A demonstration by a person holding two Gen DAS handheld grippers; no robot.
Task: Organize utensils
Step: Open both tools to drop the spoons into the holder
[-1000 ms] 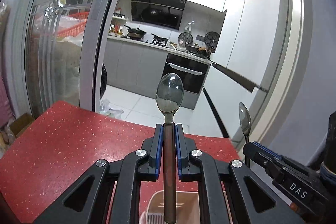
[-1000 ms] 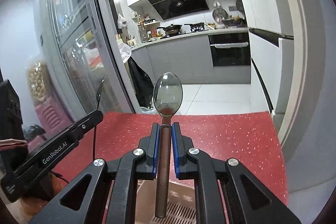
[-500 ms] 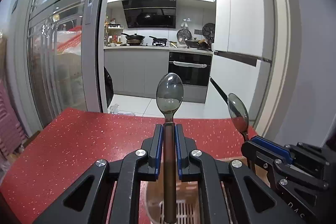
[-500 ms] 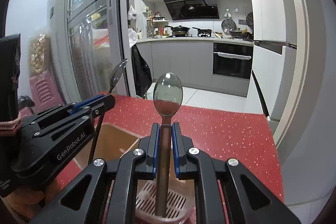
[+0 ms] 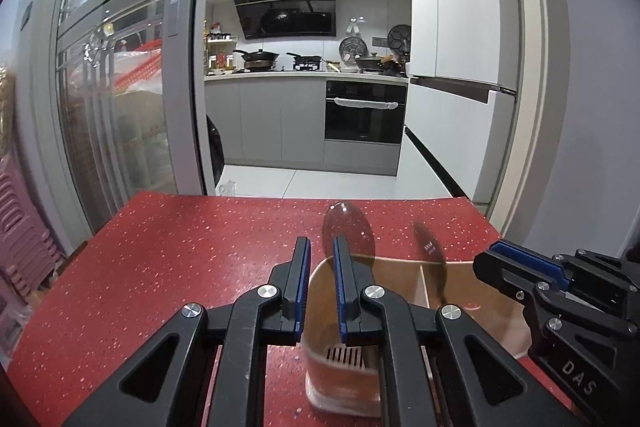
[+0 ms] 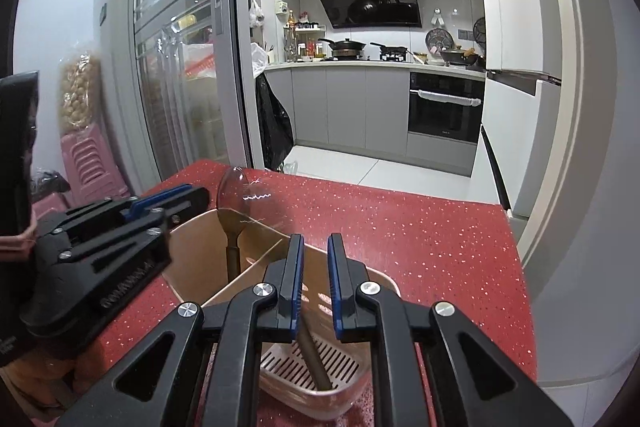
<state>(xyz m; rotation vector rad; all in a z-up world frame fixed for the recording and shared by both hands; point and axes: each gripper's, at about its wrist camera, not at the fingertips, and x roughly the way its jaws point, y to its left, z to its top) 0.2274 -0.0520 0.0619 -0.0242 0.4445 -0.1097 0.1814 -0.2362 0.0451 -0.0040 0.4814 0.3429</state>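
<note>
A tan plastic utensil holder [image 5: 400,261] [image 6: 192,227] with a divider and a slotted bottom stands on the red speckled table [image 5: 180,247]. My left gripper [image 5: 322,243] [image 6: 188,201] is open above it, with nothing between its pads. Its spoon [image 5: 348,231] [image 6: 236,195] leans in the left compartment, bowl up. The jaws of my right gripper [image 6: 315,239] [image 5: 492,259] are opening. The brown handle of the second spoon [image 6: 316,359] [image 5: 430,255] slants below them onto the slotted bottom of the right compartment, free of the pads. Its bowl is blurred.
The table's far edge [image 6: 400,187] drops to a kitchen floor. A glass sliding door [image 5: 120,107] stands to the left with pink stools [image 6: 92,163] beside it, and a pale wall [image 5: 580,147] to the right. A hand [image 6: 24,239] holds the left gripper.
Both grippers sank toward the holder and levelled out. Each spoon has left its jaws and dropped into the holder, the left one leaning right, the right one slanting in its compartment.
</note>
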